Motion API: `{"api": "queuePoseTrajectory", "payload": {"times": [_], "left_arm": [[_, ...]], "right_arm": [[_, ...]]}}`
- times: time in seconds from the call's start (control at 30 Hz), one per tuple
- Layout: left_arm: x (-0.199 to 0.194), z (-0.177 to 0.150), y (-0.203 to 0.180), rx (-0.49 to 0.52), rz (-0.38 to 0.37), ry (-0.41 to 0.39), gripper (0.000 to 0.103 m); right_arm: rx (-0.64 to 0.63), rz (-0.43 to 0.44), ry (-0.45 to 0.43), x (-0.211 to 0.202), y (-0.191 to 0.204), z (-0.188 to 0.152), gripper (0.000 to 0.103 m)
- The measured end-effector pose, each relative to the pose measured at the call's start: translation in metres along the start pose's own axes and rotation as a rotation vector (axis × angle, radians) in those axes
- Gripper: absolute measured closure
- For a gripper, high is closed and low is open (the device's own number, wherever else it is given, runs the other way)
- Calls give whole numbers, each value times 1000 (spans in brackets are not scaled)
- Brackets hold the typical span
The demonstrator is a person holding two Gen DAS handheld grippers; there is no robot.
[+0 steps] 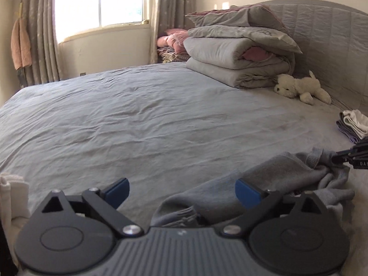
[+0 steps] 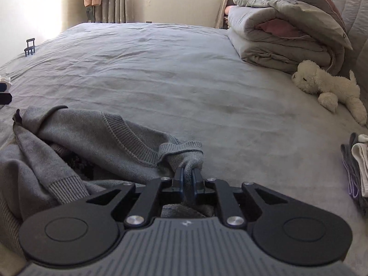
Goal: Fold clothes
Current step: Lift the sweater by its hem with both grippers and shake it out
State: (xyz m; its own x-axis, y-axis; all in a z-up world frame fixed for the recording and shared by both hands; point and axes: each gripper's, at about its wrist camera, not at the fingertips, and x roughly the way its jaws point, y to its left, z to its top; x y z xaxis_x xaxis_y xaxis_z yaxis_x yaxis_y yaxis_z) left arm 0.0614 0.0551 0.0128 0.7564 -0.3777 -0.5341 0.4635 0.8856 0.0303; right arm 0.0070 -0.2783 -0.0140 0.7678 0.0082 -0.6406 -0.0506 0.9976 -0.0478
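Note:
A grey knitted sweater (image 2: 96,135) lies crumpled on the grey bed sheet (image 2: 184,73). My right gripper (image 2: 188,177) is shut on a bunched fold of that sweater near its ribbed edge. In the left wrist view the same sweater (image 1: 271,174) lies at the lower right, with the right gripper's black tip (image 1: 345,157) at its far end. My left gripper (image 1: 181,192) stands wide open over the sweater's near end; its blue pads touch no cloth.
A stack of folded quilts and pillows (image 1: 239,53) sits at the headboard, with a white plush dog (image 1: 301,88) beside it. Folded clothes (image 1: 352,125) lie at the right edge. A cream garment (image 1: 11,195) sits at the left. A small black clip (image 2: 30,48) rests far left.

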Motion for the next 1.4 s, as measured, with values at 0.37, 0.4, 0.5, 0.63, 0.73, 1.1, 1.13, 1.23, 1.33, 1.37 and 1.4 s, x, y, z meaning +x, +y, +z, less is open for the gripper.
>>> {"api": "queuePoseTrajectory", "payload": {"times": [0.37, 0.4, 0.5, 0.63, 0.73, 1.1, 1.13, 1.23, 1.33, 1.37, 1.4], "left_arm": [[51, -7, -20, -16, 4, 82, 98], [41, -2, -12, -46, -3, 44, 98], [15, 13, 10, -141, -19, -53, 98], [-4, 21, 36, -206, 113, -107, 98], [-2, 14, 61, -287, 181, -84, 98], [25, 16, 53, -224, 91, -4, 25], [30, 20, 50, -205, 74, 10, 22], [59, 35, 40, -137, 46, 76, 20], [100, 40, 28, -62, 36, 160, 20], [115, 38, 25, -41, 45, 201, 20], [130, 35, 23, -30, 59, 253, 20]], "right_arm": [[125, 67, 107, 16, -22, 2, 97], [110, 42, 91, 15, -20, 3, 97], [23, -26, -72, -4, -10, 11, 97], [-44, -1, -278, -39, 3, 18, 97], [-71, -11, -215, -31, 3, 16, 97], [136, 80, -50, -3, -37, 18, 33], [176, 97, -36, -1, -44, 19, 33], [278, 145, 37, 13, -62, 19, 33], [331, 182, 93, 27, -72, 16, 37], [324, 197, 111, 33, -70, 14, 42], [317, 212, 130, 38, -68, 12, 45]]}}
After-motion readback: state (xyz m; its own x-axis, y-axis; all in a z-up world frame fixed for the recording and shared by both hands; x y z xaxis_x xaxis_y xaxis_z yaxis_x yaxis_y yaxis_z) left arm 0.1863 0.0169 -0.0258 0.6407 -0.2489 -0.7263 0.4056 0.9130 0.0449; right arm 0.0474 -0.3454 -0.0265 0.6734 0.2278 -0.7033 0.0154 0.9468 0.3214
